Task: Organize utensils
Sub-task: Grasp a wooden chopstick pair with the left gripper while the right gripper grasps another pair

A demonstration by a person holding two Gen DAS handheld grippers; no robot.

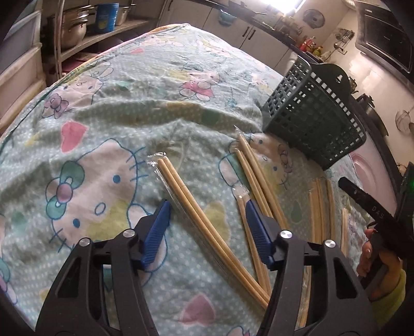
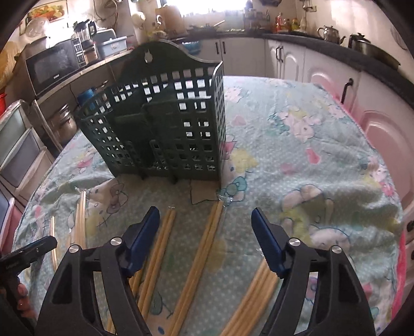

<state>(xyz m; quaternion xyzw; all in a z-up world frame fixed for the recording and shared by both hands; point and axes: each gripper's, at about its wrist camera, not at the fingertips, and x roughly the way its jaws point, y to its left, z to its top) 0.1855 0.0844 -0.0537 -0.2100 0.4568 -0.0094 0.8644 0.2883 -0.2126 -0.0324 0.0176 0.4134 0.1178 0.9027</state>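
Observation:
Several pairs of wooden chopsticks in clear sleeves lie on a Hello Kitty tablecloth [image 1: 108, 124]. In the left wrist view one pair [image 1: 204, 222] lies between the open jaws of my left gripper [image 1: 207, 206], which is empty just above the cloth. More pairs [image 1: 258, 178] lie to its right. A dark green slotted utensil basket [image 1: 315, 113] stands at the right. In the right wrist view the basket [image 2: 165, 124] stands straight ahead, and my right gripper [image 2: 204, 214] is open and empty over a chopstick pair [image 2: 204, 248].
Other chopstick pairs [image 2: 155, 256] lie left and right under the right gripper. The right hand's gripper [image 1: 372, 206] shows at the right edge of the left wrist view. Kitchen cabinets [image 2: 284, 59], a microwave [image 2: 51, 64] and shelves with pots [image 1: 75, 23] surround the table.

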